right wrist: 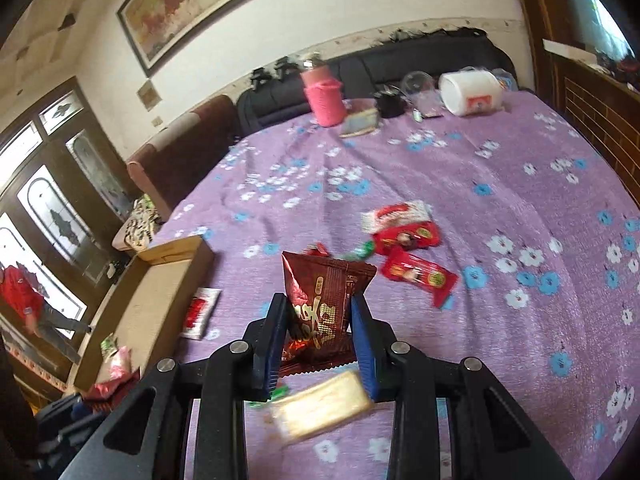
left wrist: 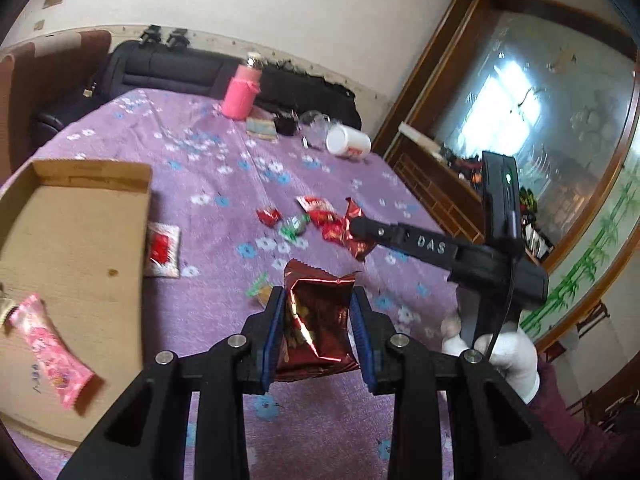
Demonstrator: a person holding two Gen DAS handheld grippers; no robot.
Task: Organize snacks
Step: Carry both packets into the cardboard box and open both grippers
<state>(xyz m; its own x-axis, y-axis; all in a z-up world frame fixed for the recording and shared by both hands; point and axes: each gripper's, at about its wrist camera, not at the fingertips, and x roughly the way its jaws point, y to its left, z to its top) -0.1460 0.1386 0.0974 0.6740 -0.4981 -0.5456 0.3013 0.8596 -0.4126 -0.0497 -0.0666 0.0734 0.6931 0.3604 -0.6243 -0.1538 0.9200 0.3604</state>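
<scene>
1. The left gripper (left wrist: pixel 318 334) is clamped on a dark red foil snack packet (left wrist: pixel 316 320); both blue pads (left wrist: pixel 276 328) press its crumpled sides, and the packet hangs clear of the purple flowered cloth (left wrist: pixel 224 160).
2. The right gripper (right wrist: pixel 320 336) is closed on a second dark red packet (right wrist: pixel 324 296) printed with gold characters, held upright between its pads, off the cloth. From the left wrist view that same gripper reaches in from the right, with a white-gloved hand (left wrist: pixel 500 348) on its grip.
3. Just below the right gripper a pale cracker-like packet (right wrist: pixel 324 404) lies blurred on the cloth.
4. Further out — loose red packets (right wrist: pixel 416 272) and small wrapped sweets lie scattered mid-cloth.
5. The shallow cardboard box (left wrist: pixel 76 240) sits to the left, holding a pink wrapped bar (left wrist: pixel 48 348); a red-and-white sachet (left wrist: pixel 162 250) lies just beside its wall.
6. Step in hand, as I judge it: both packets are picked up and need carrying to the box.
7. The next move calls for swinging each gripper left over the box wall — one after the other to avoid crowding — then letting go low over the floor of the box.
</scene>
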